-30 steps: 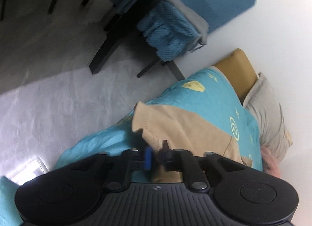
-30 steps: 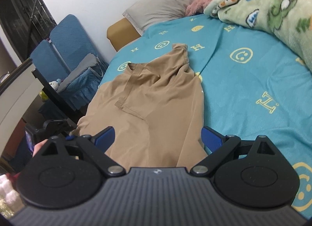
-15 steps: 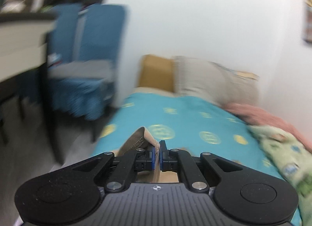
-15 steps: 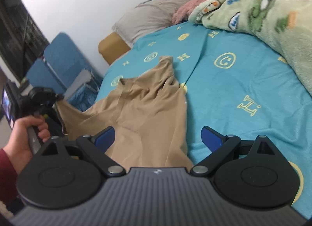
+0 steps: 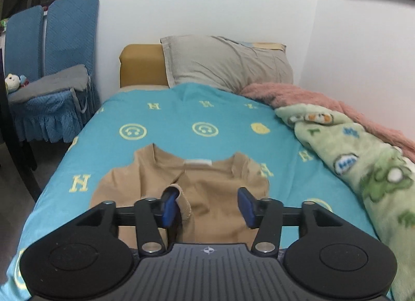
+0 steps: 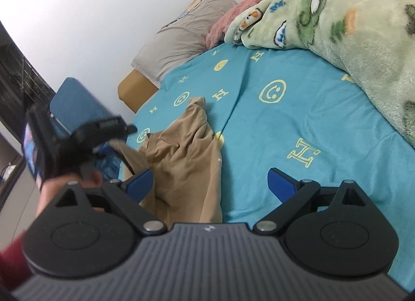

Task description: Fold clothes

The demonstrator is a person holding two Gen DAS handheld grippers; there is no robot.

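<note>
So, from the left wrist view, the left gripper [image 5: 207, 206] had just been opening its jaws, and a fold of the tan shirt [image 5: 207, 179] was draped against the left pad without being pinched. The shirt lay on the turquoise bedsheet [image 5: 166, 119], collar toward the grey pillow [image 5: 228, 62]. In the right wrist view, the right gripper [image 6: 211, 183] was spread wide, gripping nothing, above the shirt's [image 6: 184, 155] edge.
</note>
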